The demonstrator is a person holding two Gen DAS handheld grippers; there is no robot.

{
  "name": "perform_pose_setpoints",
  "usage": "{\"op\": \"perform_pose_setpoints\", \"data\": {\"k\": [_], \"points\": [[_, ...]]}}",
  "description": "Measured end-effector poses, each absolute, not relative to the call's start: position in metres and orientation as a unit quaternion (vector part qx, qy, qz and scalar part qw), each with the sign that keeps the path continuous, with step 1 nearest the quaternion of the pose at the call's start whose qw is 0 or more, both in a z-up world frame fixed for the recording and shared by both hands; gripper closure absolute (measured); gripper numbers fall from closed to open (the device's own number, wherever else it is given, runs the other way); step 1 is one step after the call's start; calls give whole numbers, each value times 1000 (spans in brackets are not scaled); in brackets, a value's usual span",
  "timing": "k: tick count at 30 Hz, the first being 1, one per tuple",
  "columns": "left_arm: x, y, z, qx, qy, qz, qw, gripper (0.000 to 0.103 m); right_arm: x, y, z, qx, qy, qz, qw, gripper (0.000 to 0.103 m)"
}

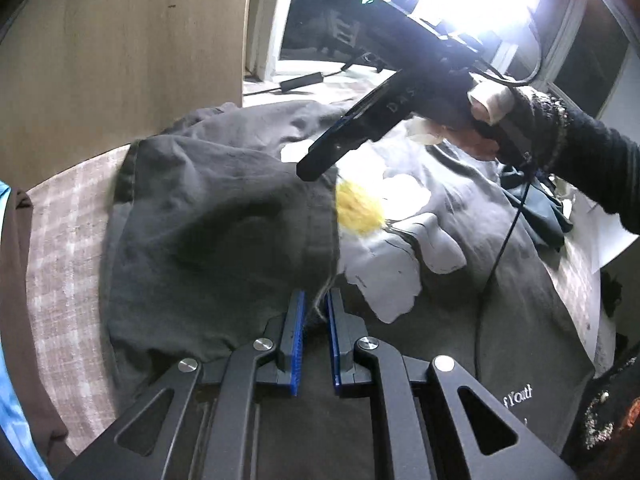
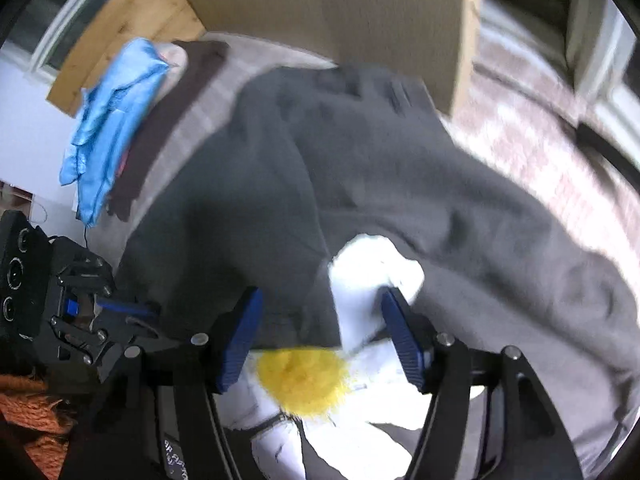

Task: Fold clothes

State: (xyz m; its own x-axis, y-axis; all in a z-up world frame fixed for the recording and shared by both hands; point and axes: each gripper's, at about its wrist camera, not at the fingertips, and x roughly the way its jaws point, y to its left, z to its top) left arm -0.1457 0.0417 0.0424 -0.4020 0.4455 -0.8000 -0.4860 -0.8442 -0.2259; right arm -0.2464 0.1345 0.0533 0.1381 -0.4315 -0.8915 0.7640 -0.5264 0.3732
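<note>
A grey T-shirt [image 1: 500, 320] with a white and yellow daisy print [image 1: 360, 208] lies on a checked cloth surface. One side is folded over [image 1: 208, 216] across the front. My left gripper [image 1: 316, 304] is shut on the hem of that folded part. My right gripper [image 2: 320, 312] is open above the shirt [image 2: 440, 208], over the daisy print [image 2: 300, 380], holding nothing. It also shows in the left wrist view [image 1: 320, 160], hovering over the shirt. The left gripper shows at the left of the right wrist view [image 2: 136, 312].
A pile of blue [image 2: 108, 120] and dark brown [image 2: 160, 120] clothes lies at the surface's left edge. A cardboard panel [image 1: 120, 48] stands behind the shirt. A window [image 1: 460, 8] and a cable [image 1: 500, 248] are to the right.
</note>
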Motion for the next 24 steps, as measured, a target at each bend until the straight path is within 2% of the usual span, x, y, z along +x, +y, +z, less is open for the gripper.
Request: {"op": "perform_pose_setpoints", "data": {"k": [1, 2, 5, 8, 13, 15, 16, 17, 19, 22, 24], "points": [[-147, 38, 42, -472, 18, 838, 272, 93, -244, 130, 55, 590, 146, -639, 472, 64], [-148, 34, 43, -472, 15, 840, 266, 93, -243, 124, 60, 587, 149, -639, 475, 103], [-149, 5, 57, -456, -9, 860, 229, 94, -246, 102, 77, 574, 147, -643, 486, 100], [-145, -42, 80, -424, -39, 892, 148, 94, -263, 60, 121, 527, 101, -667, 517, 101], [-137, -98, 103, -394, -25, 919, 0, 93, -280, -45, 167, 451, 82, -688, 563, 101], [-139, -106, 100, -407, -23, 913, -26, 90, -282, -82, 160, 452, 98, -679, 571, 96], [-138, -106, 101, -408, -22, 912, -34, 90, -282, -98, 155, 464, 118, -681, 554, 87], [-136, -104, 103, -406, -17, 913, -34, 90, -280, -104, 155, 466, 129, -683, 547, 84], [-134, -95, 110, -400, 2, 916, -28, 87, -270, -98, 165, 452, 131, -683, 559, 83], [-141, -74, 125, -389, 46, 920, -6, 82, -258, -39, 186, 422, 119, -702, 561, 70], [-156, -66, 137, -382, 49, 923, 11, 77, -256, 4, 191, 412, 118, -722, 543, 69]]}}
